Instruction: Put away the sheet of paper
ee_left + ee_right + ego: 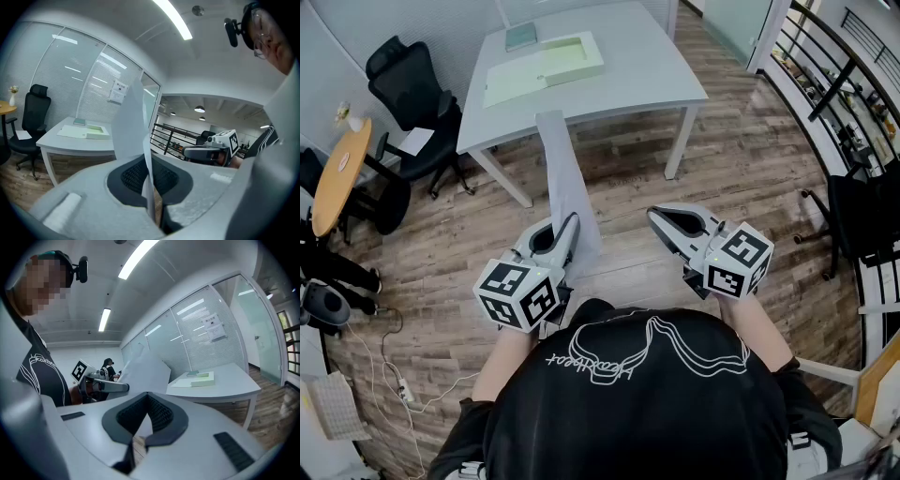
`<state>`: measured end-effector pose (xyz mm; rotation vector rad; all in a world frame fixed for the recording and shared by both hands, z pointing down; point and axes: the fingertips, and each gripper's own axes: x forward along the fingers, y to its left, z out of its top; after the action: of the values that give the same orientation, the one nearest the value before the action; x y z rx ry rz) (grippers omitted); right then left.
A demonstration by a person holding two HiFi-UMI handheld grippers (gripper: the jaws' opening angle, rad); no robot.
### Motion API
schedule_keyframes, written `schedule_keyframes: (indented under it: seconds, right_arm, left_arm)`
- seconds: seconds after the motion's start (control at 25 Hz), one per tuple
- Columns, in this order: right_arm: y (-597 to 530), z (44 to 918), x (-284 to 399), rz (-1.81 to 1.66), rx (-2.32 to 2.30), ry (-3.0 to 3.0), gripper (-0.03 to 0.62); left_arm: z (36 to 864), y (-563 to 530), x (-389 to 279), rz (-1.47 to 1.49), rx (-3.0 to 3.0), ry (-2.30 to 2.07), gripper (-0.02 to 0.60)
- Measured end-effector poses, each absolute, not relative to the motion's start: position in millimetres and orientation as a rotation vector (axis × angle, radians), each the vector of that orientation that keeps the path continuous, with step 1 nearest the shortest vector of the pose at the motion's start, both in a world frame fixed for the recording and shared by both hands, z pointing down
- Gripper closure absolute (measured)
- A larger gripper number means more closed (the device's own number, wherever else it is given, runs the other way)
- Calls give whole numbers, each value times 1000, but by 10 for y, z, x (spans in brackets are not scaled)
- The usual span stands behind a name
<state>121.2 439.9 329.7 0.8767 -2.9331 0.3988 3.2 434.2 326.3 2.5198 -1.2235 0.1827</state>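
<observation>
A white sheet of paper (567, 178) stands on edge above the wooden floor, reaching toward the white table (647, 75). My left gripper (573, 221) is shut on its near end. In the left gripper view the paper (131, 126) rises from between the closed pads of the left gripper (150, 190). My right gripper (660, 217) hovers to the right of the sheet, apart from it, shut with nothing in it. In the right gripper view the right gripper (143, 425) is closed, and the paper (147, 371) and the left gripper (105, 386) show beyond.
On the white table lie a pale green open folder (548, 64) and a small grey-green book (521, 36). A black office chair (412, 94) and a round wooden table (337, 173) stand at the left. A railing (825, 66) runs along the right. A power strip (398, 389) lies on the floor.
</observation>
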Motion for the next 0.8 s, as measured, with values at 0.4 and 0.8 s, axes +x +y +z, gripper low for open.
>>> schedule_keyframes:
  seconds: [0.4,0.8]
  right_arm:
    - [4446,3278,1296,388,887,-2953,586]
    - [4411,3238,1411,467,912,-2971,585]
  left_arm:
    - [3240,4392,128,187,2533,-1219,571]
    - [3064,4377,153,185,2563,-1223,571]
